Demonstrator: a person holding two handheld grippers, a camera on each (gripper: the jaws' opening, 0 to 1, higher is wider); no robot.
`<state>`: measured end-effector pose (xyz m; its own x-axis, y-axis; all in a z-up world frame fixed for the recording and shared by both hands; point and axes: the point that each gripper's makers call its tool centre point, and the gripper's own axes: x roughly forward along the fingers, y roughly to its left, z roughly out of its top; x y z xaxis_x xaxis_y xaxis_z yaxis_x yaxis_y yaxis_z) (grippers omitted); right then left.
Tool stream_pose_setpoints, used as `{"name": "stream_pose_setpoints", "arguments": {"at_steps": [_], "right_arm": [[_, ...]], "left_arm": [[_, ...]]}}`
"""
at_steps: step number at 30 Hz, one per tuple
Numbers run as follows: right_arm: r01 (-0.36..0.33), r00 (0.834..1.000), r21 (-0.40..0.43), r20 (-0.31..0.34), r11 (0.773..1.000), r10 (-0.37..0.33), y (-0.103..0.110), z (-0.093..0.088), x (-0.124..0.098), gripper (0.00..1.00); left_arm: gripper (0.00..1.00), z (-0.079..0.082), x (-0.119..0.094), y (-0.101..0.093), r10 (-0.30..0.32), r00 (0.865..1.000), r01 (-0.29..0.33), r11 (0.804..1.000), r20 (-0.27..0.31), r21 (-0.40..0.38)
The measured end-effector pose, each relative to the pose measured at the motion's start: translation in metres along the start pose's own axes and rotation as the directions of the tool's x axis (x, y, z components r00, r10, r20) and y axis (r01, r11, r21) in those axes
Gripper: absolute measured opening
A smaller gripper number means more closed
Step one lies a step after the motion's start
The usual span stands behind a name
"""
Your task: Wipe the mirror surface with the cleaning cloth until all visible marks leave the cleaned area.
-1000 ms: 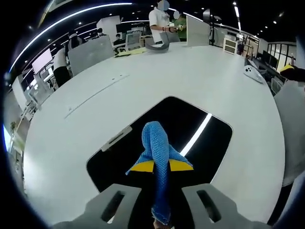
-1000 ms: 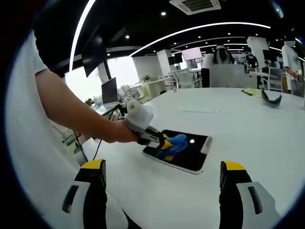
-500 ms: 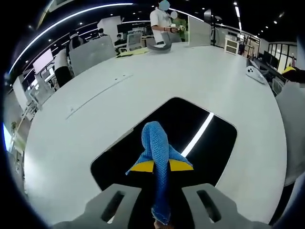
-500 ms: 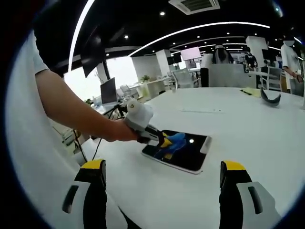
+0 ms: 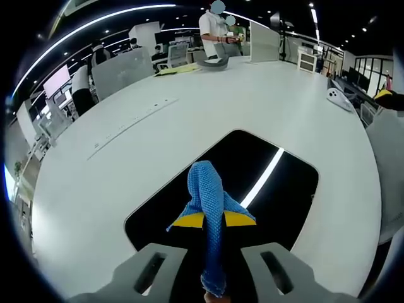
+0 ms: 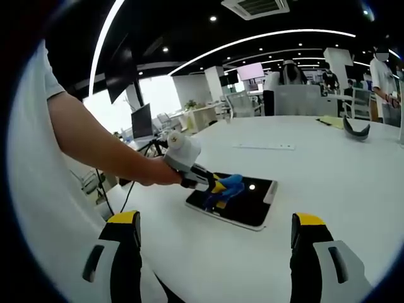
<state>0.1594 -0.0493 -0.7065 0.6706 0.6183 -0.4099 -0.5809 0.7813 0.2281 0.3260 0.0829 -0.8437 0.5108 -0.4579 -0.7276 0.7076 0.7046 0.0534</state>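
Observation:
A dark rectangular mirror [image 5: 252, 183] lies flat on the white table [image 5: 158, 139]; a ceiling light streak reflects in it. My left gripper [image 5: 211, 221] is shut on a blue cleaning cloth [image 5: 207, 196], whose bunched end hangs over the mirror's near part. In the right gripper view the mirror [image 6: 243, 202] sits mid-table, with the left gripper [image 6: 218, 187] and the blue cloth [image 6: 228, 185] over its left end, held by a person's bare arm [image 6: 101, 148]. My right gripper [image 6: 214, 243] stands open above the table, well short of the mirror, nothing between its yellow-tipped fingers.
A dark curved object [image 6: 356, 128] lies at the table's far side. A white device [image 5: 334, 96] rests near the right edge. Chairs [image 5: 123, 69], monitors and standing people [image 5: 218, 28] ring the table. A thin strip [image 5: 126, 126] is set in the tabletop.
The left gripper with the cloth has slid slightly across the mirror, so the mirror sits a little farther right and lower in its view. The right gripper holds still.

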Motion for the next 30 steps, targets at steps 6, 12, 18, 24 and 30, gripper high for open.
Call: {"name": "stream_pose_setpoints", "arguments": {"at_steps": [6, 12, 18, 24, 30], "right_arm": [[-0.001, 1.0, -0.003, -0.007, 1.0, 0.001, 0.0, -0.001, 0.001, 0.99], [0.001, 1.0, 0.0, -0.014, 1.0, -0.001, -0.001, -0.003, 0.001, 0.99], [0.001, 1.0, 0.005, -0.018, 1.0, -0.001, -0.001, -0.004, 0.001, 0.99], [0.002, 1.0, 0.008, -0.022, 1.0, -0.002, -0.002, -0.005, 0.001, 0.99], [0.008, 1.0, 0.012, -0.021, 1.0, -0.008, -0.004, -0.005, 0.001, 0.99]], "left_arm": [[0.07, 0.001, 0.001, 0.004, 0.002, 1.0, -0.002, 1.0, 0.002, 0.005], [0.07, 0.002, 0.003, 0.008, 0.002, 1.0, -0.002, 1.0, 0.004, 0.007], [0.07, 0.003, 0.003, 0.012, 0.008, 1.0, -0.008, 1.0, 0.006, 0.005], [0.07, 0.004, 0.005, 0.017, 0.009, 1.0, -0.009, 1.0, 0.003, 0.004], [0.07, 0.005, 0.006, 0.022, 0.011, 1.0, -0.011, 1.0, -0.002, 0.009]]}}
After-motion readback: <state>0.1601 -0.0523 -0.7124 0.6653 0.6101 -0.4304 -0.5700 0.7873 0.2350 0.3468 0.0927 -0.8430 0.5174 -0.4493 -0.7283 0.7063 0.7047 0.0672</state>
